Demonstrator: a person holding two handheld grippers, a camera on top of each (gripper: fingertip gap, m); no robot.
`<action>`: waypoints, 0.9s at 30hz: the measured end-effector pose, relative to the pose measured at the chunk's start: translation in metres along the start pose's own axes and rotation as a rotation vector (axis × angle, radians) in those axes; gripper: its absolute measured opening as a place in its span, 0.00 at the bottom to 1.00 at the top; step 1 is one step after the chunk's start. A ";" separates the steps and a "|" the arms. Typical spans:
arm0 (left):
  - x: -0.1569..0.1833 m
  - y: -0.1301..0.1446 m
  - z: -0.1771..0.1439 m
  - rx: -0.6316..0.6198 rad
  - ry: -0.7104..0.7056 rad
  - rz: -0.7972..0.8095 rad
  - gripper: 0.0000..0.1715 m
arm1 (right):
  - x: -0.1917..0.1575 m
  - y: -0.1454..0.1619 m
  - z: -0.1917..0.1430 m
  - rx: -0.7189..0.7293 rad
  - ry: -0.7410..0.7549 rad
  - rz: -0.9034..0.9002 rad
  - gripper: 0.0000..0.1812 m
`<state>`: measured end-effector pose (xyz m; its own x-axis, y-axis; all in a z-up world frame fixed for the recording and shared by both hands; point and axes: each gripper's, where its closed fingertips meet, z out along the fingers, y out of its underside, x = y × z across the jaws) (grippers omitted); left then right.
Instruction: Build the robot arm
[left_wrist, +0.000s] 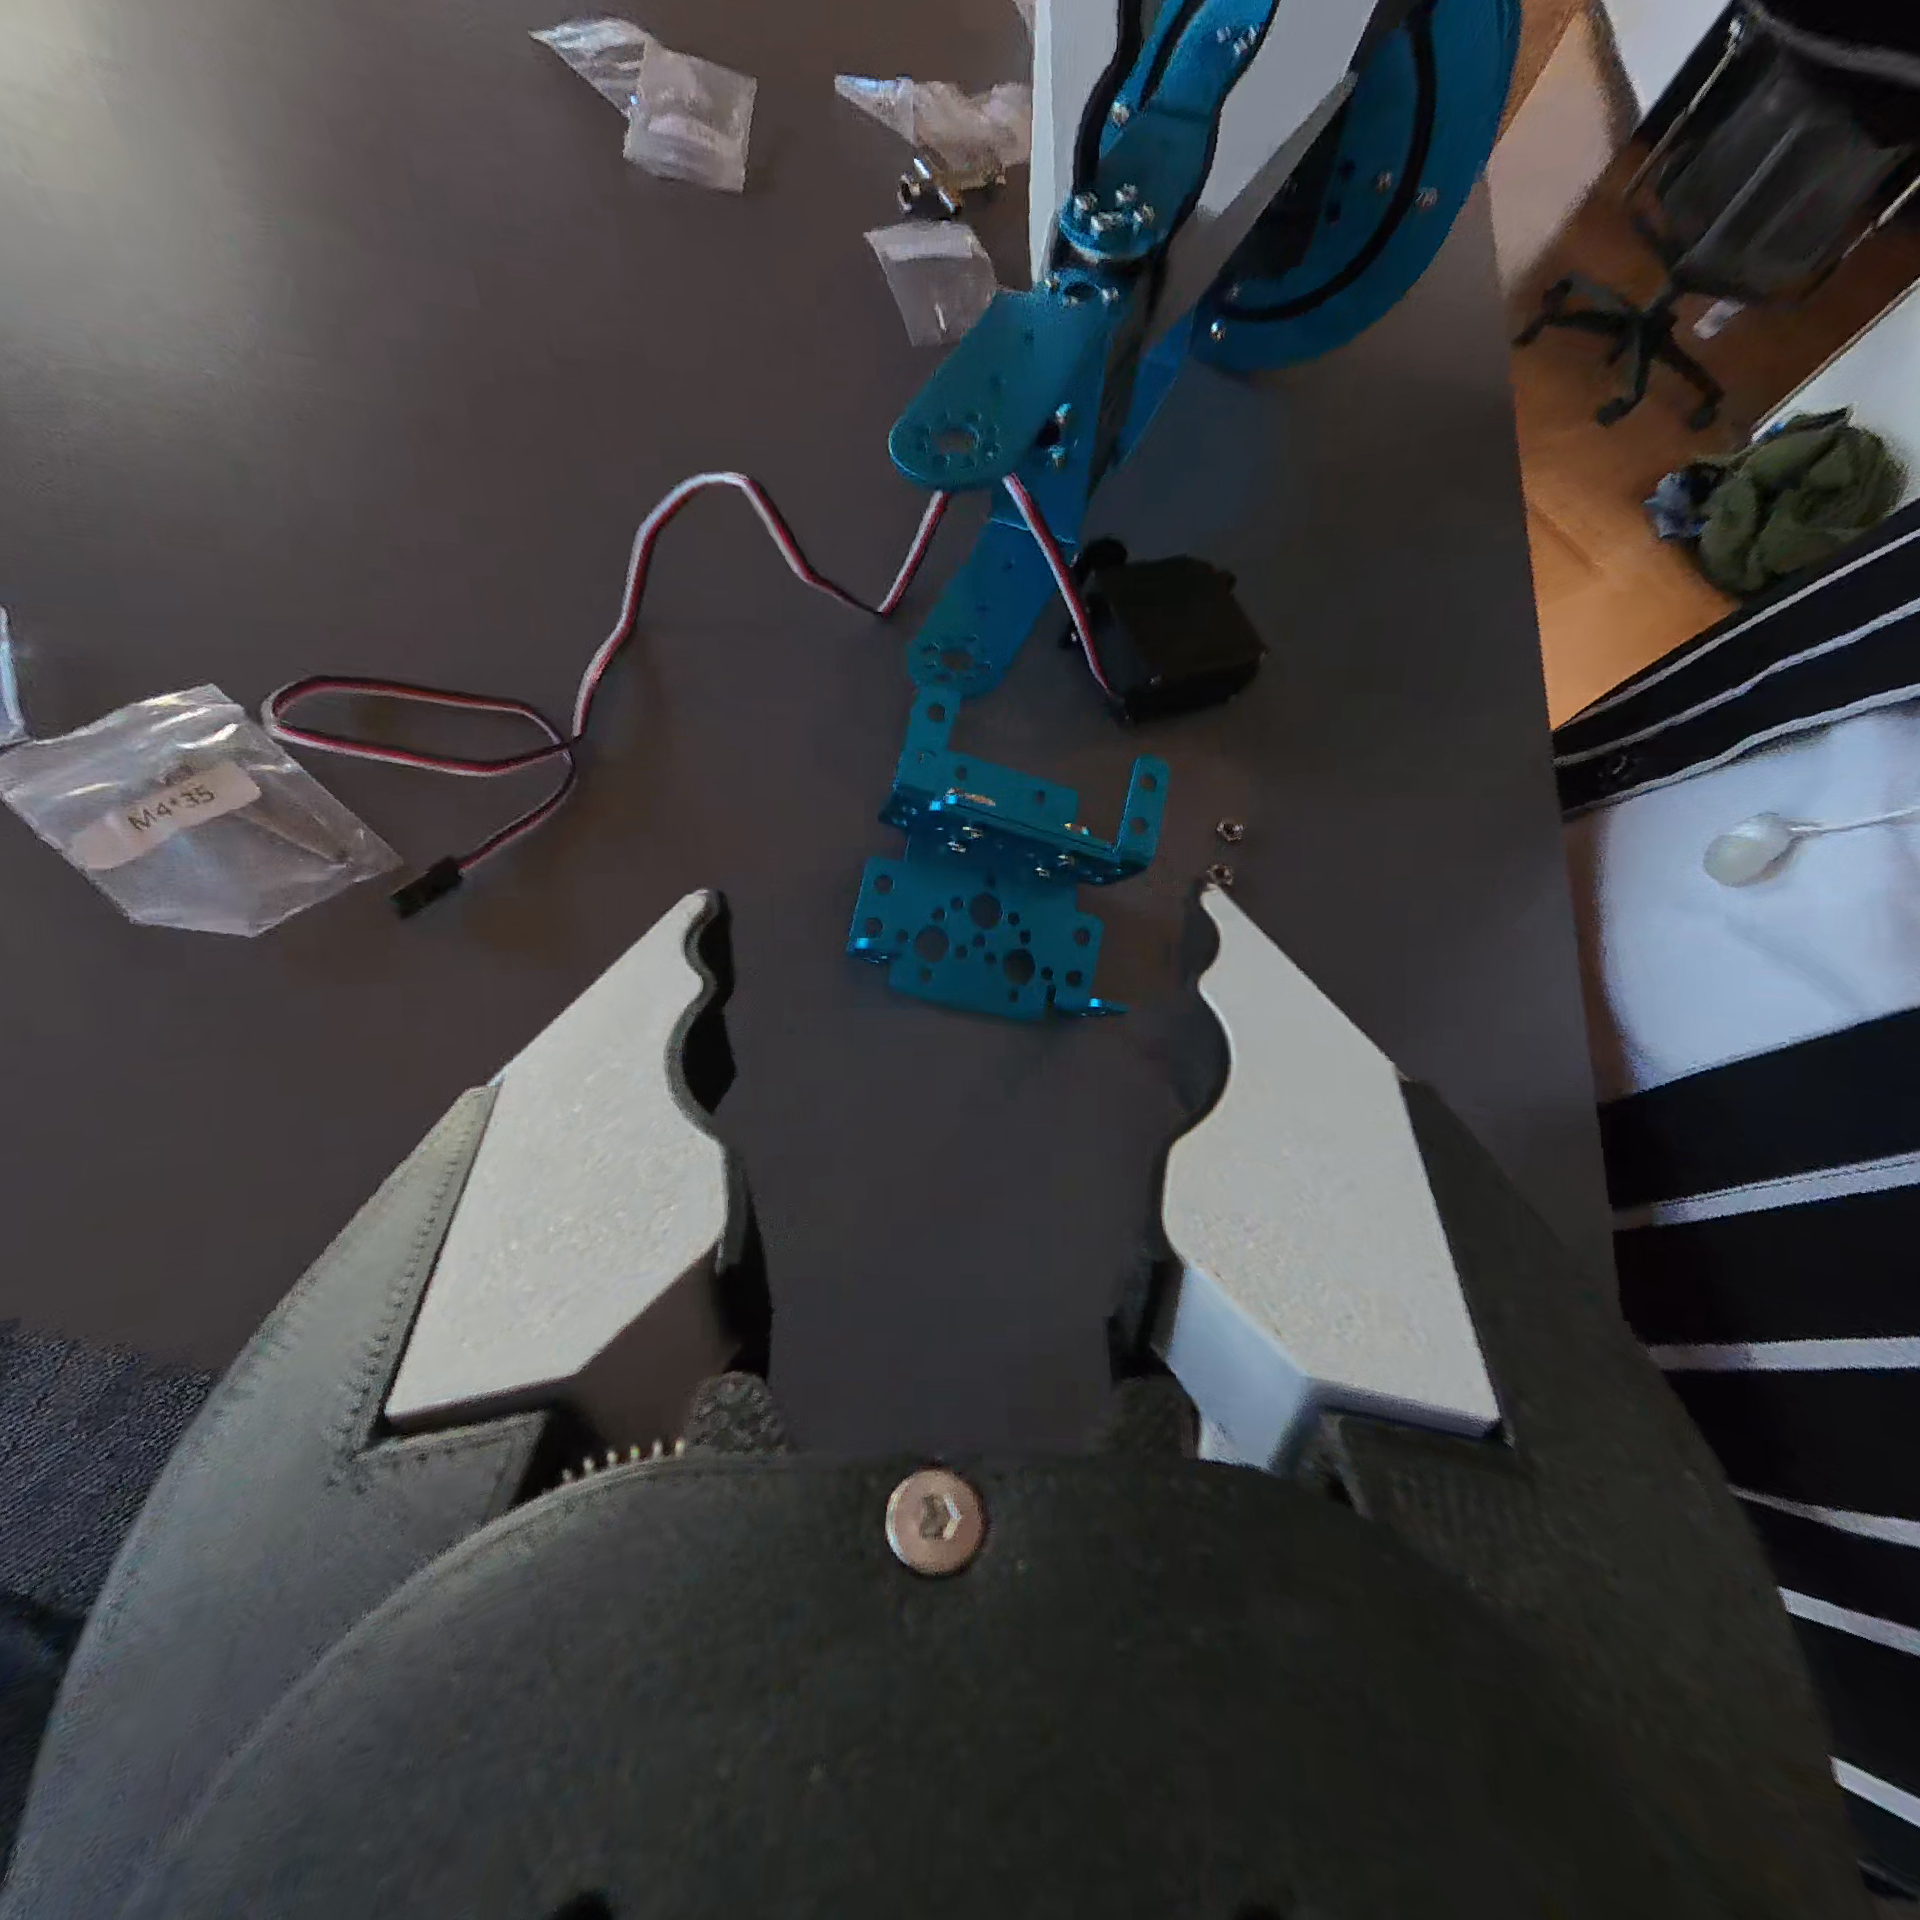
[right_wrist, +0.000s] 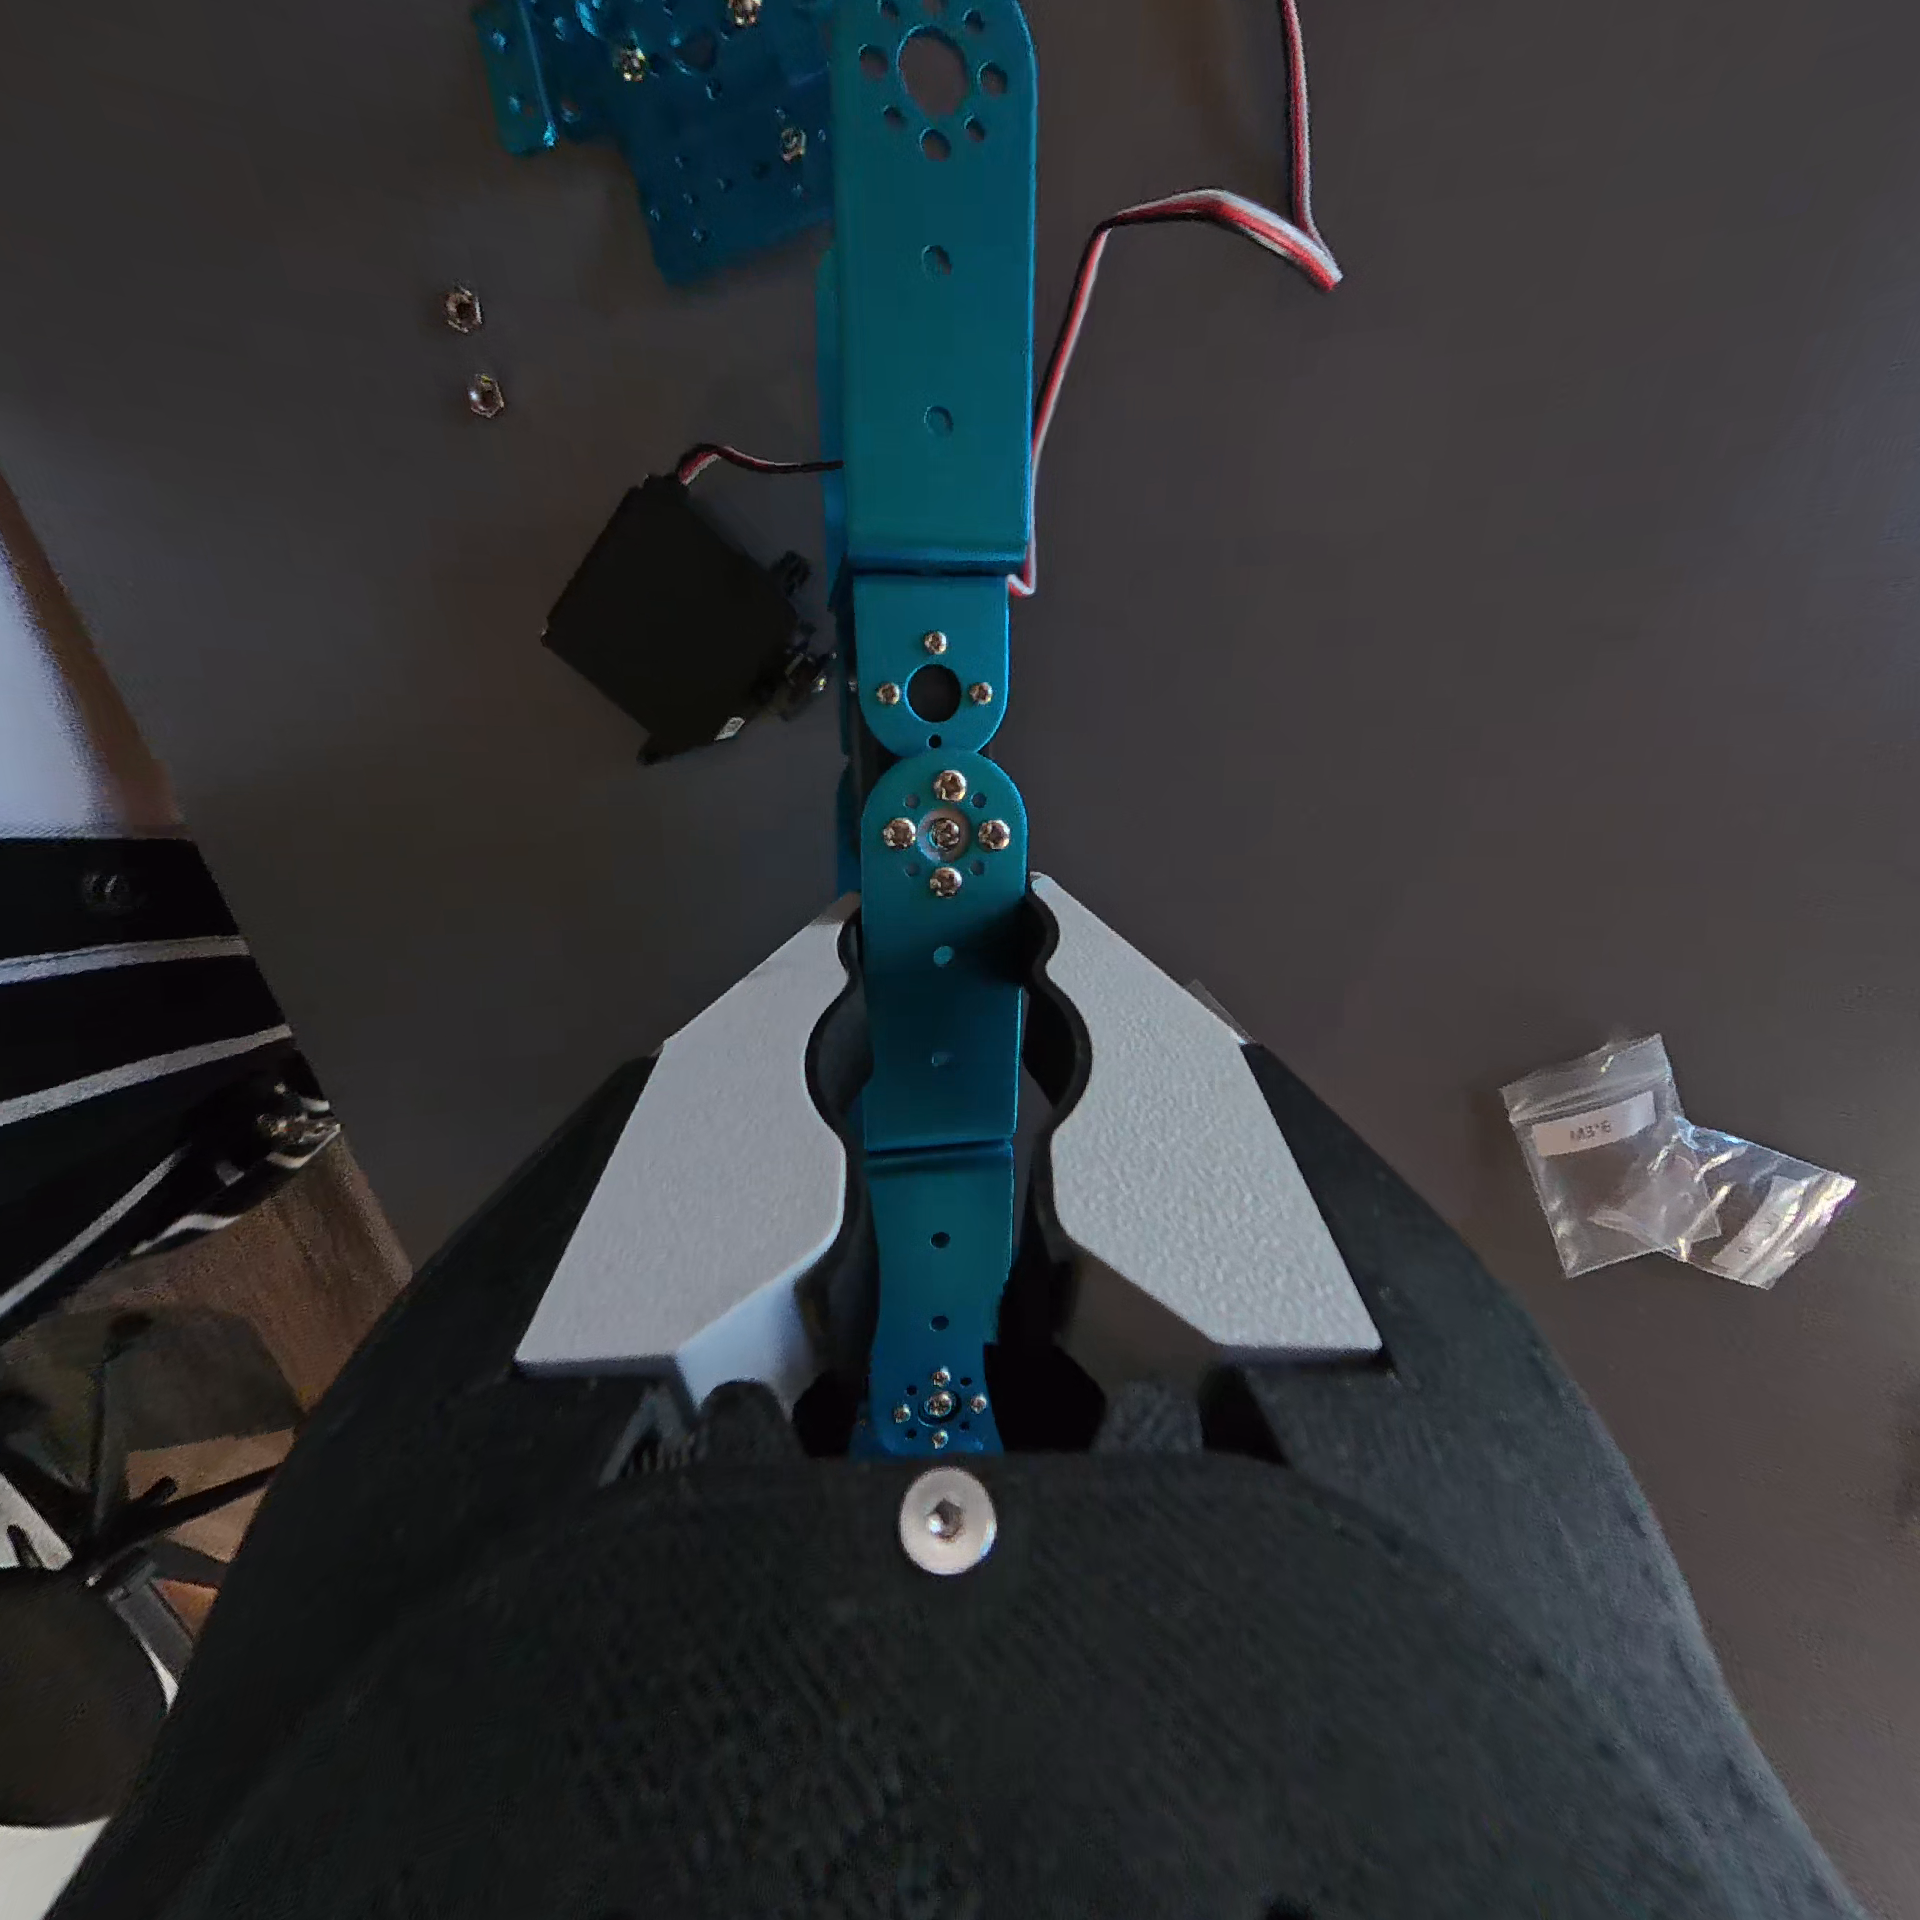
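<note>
My right gripper (right_wrist: 943, 914) is shut on a blue metal arm assembly (right_wrist: 940, 1029) of linked brackets with screws, which runs forward over the dark table (right_wrist: 1455, 623). The same assembly (left_wrist: 1049, 384) shows in the left wrist view, rising to a blue round base (left_wrist: 1351, 239). A black servo (left_wrist: 1164, 634) with a red-white-black cable (left_wrist: 644, 582) lies beside it; it also shows in the right wrist view (right_wrist: 675, 623). My left gripper (left_wrist: 961, 899) is open and empty, just short of a separate blue bracket piece (left_wrist: 987, 883) lying flat. Two small nuts (left_wrist: 1226, 847) lie right of it.
Small clear plastic bags of hardware lie at the left (left_wrist: 177, 810) and far side (left_wrist: 686, 104), and to the right in the right wrist view (right_wrist: 1662, 1164). The table's right edge borders a wooden floor (left_wrist: 1600, 499) with an office chair (left_wrist: 1745, 197). A striped cloth (left_wrist: 1766, 1195) is at the right. Tip to tip, the grippers are about 15 cm apart. My right tips are roughly 8 cm from the black servo (left_wrist: 1164, 634).
</note>
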<state>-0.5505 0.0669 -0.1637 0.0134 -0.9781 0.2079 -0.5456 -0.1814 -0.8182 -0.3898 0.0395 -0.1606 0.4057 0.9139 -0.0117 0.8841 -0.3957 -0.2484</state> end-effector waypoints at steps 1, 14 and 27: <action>0.003 0.002 0.003 -0.010 -0.001 0.014 0.51 | -0.001 0.000 0.000 0.007 -0.003 -0.001 0.13; 0.009 0.000 0.032 -0.052 -0.112 0.065 0.51 | -0.008 -0.002 0.006 -0.001 -0.039 -0.040 0.13; -0.033 -0.083 0.033 0.058 -0.035 -0.113 0.35 | -0.013 0.007 0.001 0.012 -0.045 -0.047 0.13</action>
<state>-0.4781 0.1107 -0.1201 0.1018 -0.9537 0.2830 -0.4896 -0.2957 -0.8203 -0.3886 0.0251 -0.1633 0.3532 0.9346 -0.0431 0.8989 -0.3518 -0.2612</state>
